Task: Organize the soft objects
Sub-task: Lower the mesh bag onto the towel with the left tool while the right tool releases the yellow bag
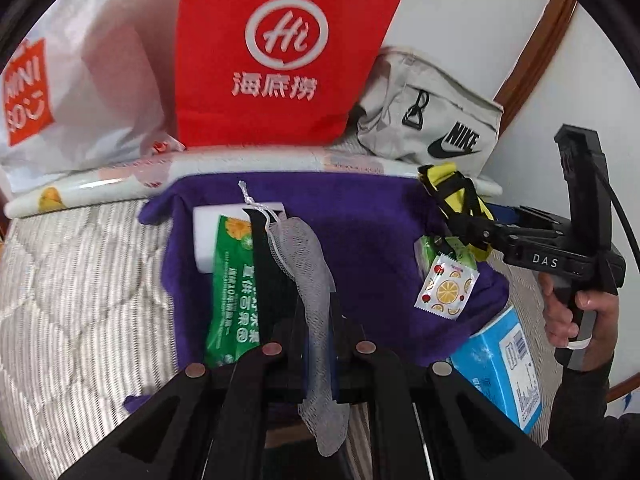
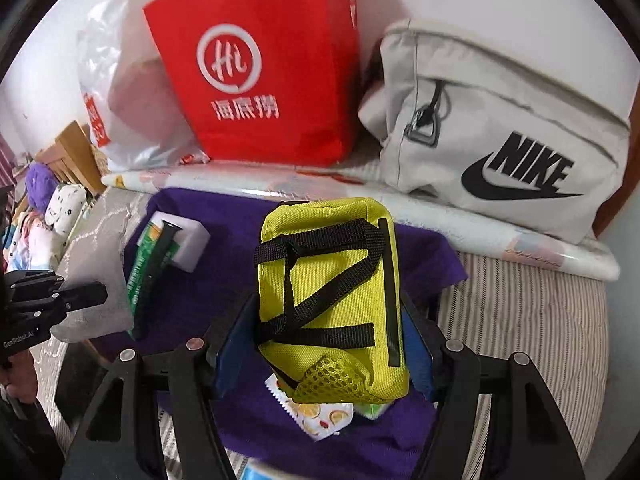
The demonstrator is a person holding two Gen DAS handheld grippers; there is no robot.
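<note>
The left gripper [image 1: 320, 344] is closed tight on a white mesh net pouch with a drawstring [image 1: 310, 280]. The pouch's long axis runs from the fingertips away from the camera, its knotted string end [image 1: 248, 198] pointing towards the far bags, its loose end drooping below the jaws. It hangs over a purple cloth [image 1: 360, 220] spread on a striped, quilted mattress [image 1: 80, 280].

The right gripper [image 2: 324, 344] stands partly open with its blue pads [image 2: 230, 354] pressed on either side of one yellow-green fabric pouch with black webbing straps [image 2: 332, 276]. The pouch stands on end, its long axis pointing away from the camera, mesh pocket [image 2: 332, 380] nearest the lens. It is held above the purple cloth.

On the cloth lie one green snack packet [image 1: 234, 280] resting across one white foam block [image 1: 208, 232], with a black strap [image 1: 258, 248] over them. One small white sachet printed with lemon slices [image 1: 446, 288] lies near the right gripper, and one blue tissue pack [image 1: 500, 364] sits at the cloth's edge.

Behind, against the wall, stand three bags: one white plastic bag with an orange label [image 1: 80, 80], one red paper bag with a white round logo [image 1: 280, 52] and one pale grey fabric bag with a black logo [image 2: 500, 140].
</note>
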